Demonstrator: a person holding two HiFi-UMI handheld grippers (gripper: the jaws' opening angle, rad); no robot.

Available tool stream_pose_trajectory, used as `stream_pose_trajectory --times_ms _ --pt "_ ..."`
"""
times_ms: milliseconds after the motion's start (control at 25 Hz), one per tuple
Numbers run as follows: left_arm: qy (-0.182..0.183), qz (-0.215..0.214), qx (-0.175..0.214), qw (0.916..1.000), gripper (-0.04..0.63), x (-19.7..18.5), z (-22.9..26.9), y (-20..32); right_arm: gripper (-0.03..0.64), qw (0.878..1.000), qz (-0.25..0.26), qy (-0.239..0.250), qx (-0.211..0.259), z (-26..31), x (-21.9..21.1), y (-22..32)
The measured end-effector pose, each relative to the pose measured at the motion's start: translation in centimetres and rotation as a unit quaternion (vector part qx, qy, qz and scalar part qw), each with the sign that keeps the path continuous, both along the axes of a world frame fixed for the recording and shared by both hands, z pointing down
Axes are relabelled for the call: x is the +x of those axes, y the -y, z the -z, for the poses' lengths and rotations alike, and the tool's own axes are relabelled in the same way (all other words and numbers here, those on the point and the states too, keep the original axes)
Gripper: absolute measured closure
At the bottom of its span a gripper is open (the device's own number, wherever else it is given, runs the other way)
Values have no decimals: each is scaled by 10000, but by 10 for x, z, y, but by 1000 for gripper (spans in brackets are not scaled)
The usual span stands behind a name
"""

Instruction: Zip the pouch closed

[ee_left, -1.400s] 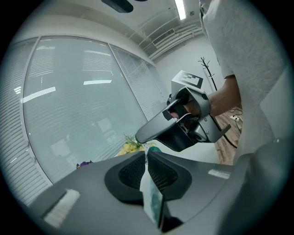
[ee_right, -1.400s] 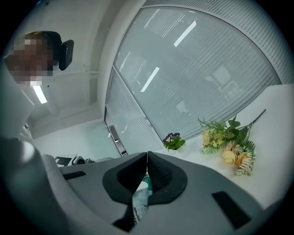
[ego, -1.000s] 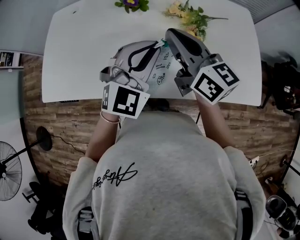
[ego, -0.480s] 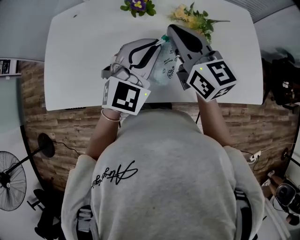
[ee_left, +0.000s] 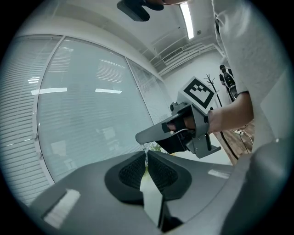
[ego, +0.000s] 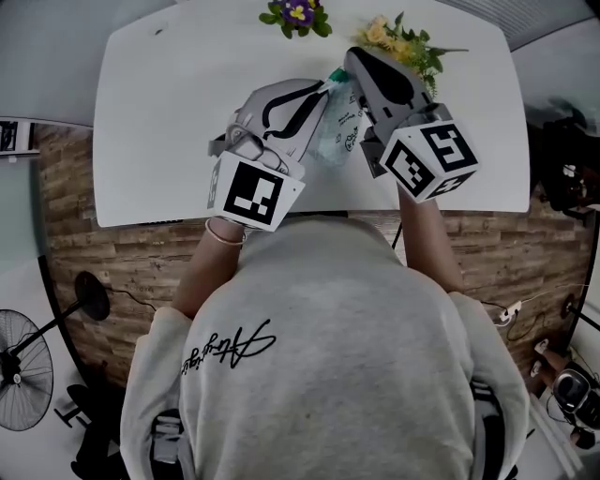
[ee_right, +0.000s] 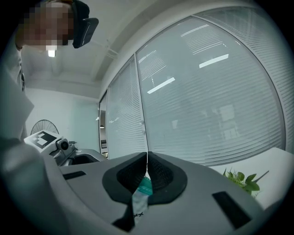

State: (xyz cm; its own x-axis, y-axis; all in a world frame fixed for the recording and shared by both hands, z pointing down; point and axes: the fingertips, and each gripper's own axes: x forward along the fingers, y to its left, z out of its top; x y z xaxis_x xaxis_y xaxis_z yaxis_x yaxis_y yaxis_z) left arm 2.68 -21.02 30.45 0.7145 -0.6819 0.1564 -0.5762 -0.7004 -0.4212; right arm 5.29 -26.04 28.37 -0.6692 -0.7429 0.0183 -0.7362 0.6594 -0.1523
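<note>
Nearest, left gripper (ego: pixel 322 92) clenched on clear printed pouch (ego: pixel 342 131) edge. Just beside, right gripper (ego: pixel 351 64) clamped on pouch's teal end. Pouch between both, over white counter (ego: pixel 159 122). Farther, purple flowers (ego: pixel 298 14) and yellow flowers (ego: pixel 398 42) at counter's far edge.

Head view: bright, even overhead light. The white rectangular table top (ego: pixel 169 112) is close to overexposed and shadows on it are faint. The floor at 4 and 8 o'clock is dim. Straight edges bow strongly toward the rim.

Left gripper view: the long ceiling strip light (ee_left: pixel 187 13) at 1 o'clock blooms. The frosted glass wall with horizontal blinds (ee_left: pixel 92 114) carries reflected light bars at 10 o'clock. The dark grey left gripper (ee_left: pixel 146 153) at 6 o'clock is soft.

Right gripper view: the small ceiling lamp (ee_right: pixel 51 53) glares at 10 o'clock. The right gripper (ee_right: pixel 147 153) and the clear plastic pouch (ee_right: pixel 140 197) are blurred.

Both gripper views are circular, with black corners.
</note>
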Motion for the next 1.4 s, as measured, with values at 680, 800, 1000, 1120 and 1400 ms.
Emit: stream_pose_trajectory --times_ms 680,800,1000,1120,1400 --pt "-412 -251 -99 9988 578 -24 8 9 611 9987 -278 -350 258 6 -16 15" --pt "-553 -320 -313 9975 578 -29 -2 7 611 9985 -330 -398 192 -3 -19 13" --pt "-544 -500 -335 9967 578 -34 -3 5 611 9973 -519 -476 190 -6 -21 13" --pt "-456 -628 -270 9966 578 -37 -1 4 609 9964 -650 -508 212 -6 -23 12" --pt "-502 -959 -278 9937 578 -43 -3 -2 611 9937 -959 -534 221 -8 -25 8"
